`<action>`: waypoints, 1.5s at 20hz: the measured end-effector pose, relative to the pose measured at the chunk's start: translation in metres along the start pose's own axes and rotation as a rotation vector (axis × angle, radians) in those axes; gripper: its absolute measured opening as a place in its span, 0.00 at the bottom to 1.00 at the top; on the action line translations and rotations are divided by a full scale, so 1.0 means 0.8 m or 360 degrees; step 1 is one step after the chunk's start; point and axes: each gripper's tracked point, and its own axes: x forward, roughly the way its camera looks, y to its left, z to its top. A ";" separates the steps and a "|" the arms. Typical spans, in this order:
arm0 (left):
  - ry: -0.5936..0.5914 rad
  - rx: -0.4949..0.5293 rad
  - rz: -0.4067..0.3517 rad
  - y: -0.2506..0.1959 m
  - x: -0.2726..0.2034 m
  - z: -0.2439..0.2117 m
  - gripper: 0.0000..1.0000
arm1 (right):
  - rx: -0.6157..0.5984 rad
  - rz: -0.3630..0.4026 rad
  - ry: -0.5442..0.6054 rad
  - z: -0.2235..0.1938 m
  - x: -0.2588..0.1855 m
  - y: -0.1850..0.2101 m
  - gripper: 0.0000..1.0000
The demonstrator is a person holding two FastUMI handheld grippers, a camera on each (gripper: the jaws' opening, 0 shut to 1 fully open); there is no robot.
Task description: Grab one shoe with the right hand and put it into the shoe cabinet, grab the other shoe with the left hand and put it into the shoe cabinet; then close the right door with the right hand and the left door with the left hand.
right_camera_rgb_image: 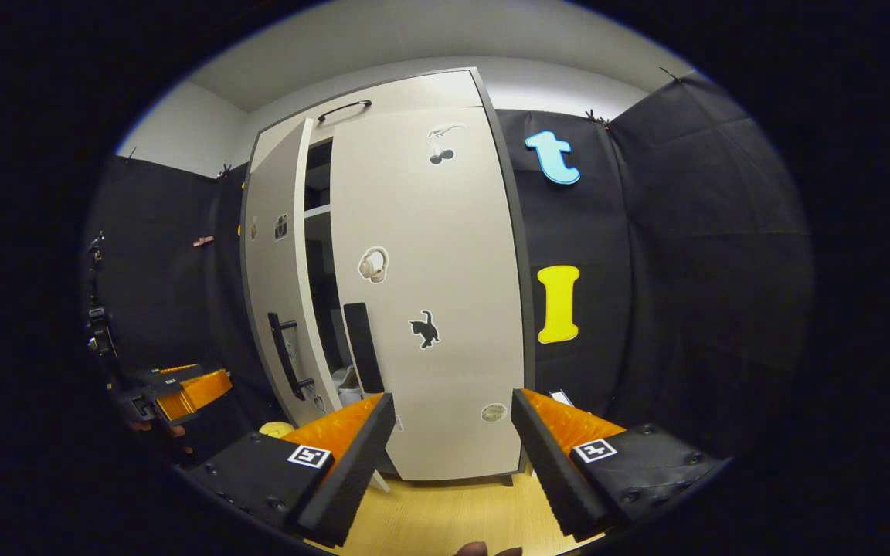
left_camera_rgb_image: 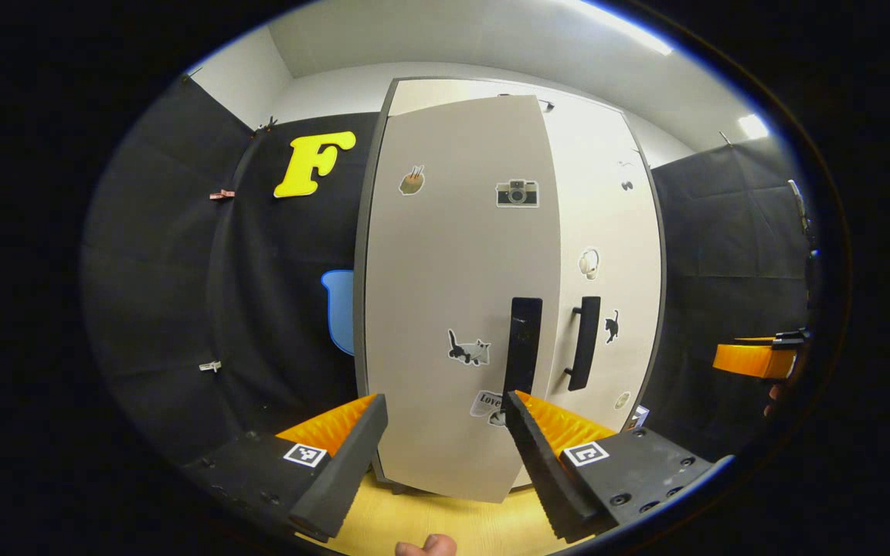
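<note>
Shoe cabinet [right_camera_rgb_image: 414, 293] stands ahead on the floor, right door [right_camera_rgb_image: 433, 309] looking nearly shut and left door [left_camera_rgb_image: 453, 309] ajar; left gripper [left_camera_rgb_image: 445, 432] and right gripper [right_camera_rgb_image: 453, 432] gape wide, holding nothing.

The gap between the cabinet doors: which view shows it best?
The right gripper view: the left door stands ajar, and the dark gap reveals a shelf and a shoe inside. In the left gripper view the left door overlaps the right door, hiding the opening.
</note>
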 end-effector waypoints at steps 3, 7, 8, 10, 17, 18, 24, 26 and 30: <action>0.0008 0.0007 -0.0013 -0.008 -0.007 0.000 0.95 | -0.0016 -0.0034 -0.0021 0.004 0.002 0.001 0.98; 0.0013 0.0010 -0.0056 -0.024 -0.013 0.000 0.95 | -0.0031 -0.0039 -0.0049 0.008 -0.002 0.011 0.98; 0.0007 0.0014 -0.0064 -0.027 -0.015 0.002 0.95 | -0.0038 -0.0043 -0.0055 0.009 -0.004 0.013 0.98; -0.0007 0.0029 -0.0072 -0.032 -0.020 0.005 0.95 | -0.0055 -0.0050 -0.0058 0.008 -0.008 0.017 0.98; -0.0010 0.0036 -0.0088 -0.033 -0.027 0.003 0.95 | -0.0092 -0.0054 -0.0037 0.000 -0.014 0.022 0.98; -0.0010 0.0034 -0.0090 -0.034 -0.027 0.003 0.95 | -0.0099 -0.0060 -0.0040 0.001 -0.016 0.021 0.98; -0.0020 0.0051 -0.0092 -0.032 -0.034 0.009 0.95 | -0.0123 -0.0064 -0.0059 0.003 -0.021 0.021 0.98; -0.0021 0.0051 -0.0092 -0.033 -0.035 0.009 0.95 | -0.0131 -0.0065 -0.0062 0.003 -0.022 0.020 0.98; -0.0039 0.0055 -0.0091 -0.036 -0.037 0.009 0.95 | -0.0138 -0.0083 -0.0062 0.000 -0.023 0.020 0.98</action>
